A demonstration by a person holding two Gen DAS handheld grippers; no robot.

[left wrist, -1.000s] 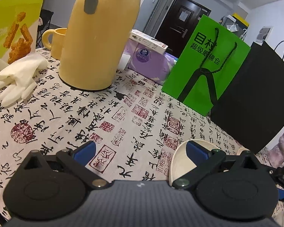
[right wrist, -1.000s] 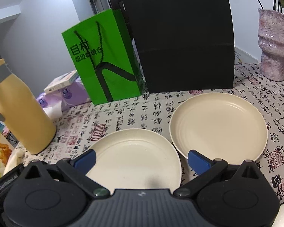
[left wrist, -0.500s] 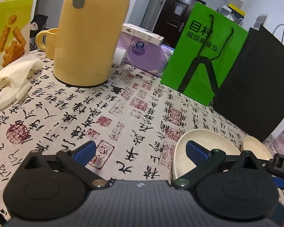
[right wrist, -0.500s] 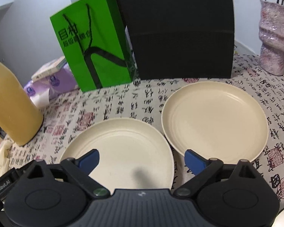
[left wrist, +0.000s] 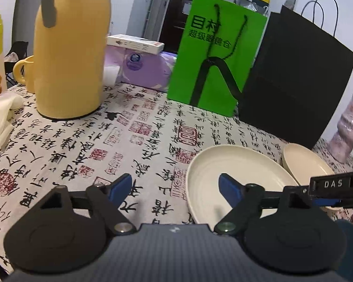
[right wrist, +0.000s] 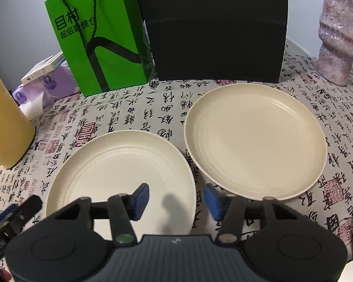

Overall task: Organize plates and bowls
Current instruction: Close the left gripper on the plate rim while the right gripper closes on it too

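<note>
Two cream plates lie side by side on the calligraphy tablecloth. The left plate (right wrist: pixel 120 164) (left wrist: pixel 237 171) sits between both grippers; the right plate (right wrist: pixel 254 138) (left wrist: pixel 303 166) almost touches it. My right gripper (right wrist: pixel 176 197) hovers over the left plate's right rim, which lies between its blue pads; the jaws are closing and no pad presses on it. My left gripper (left wrist: pixel 174 185) straddles the same plate's left rim, its right pad over the plate's inside, its jaws also closing without contact. Nothing is held.
A tall yellow jug (left wrist: pixel 68 54) and yellow mug (left wrist: pixel 23 72) stand at the far left by white gloves (left wrist: pixel 0 115). A green bag (left wrist: pixel 214 58), black bag (left wrist: pixel 294 82) and purple tissue pack (left wrist: pixel 141 70) line the back. A pink vase (right wrist: pixel 338 37) stands far right.
Both grippers' jaws have narrowed. Each gripper has come lower and closer to the left plate, and the left view has swung so both plates show more fully.
</note>
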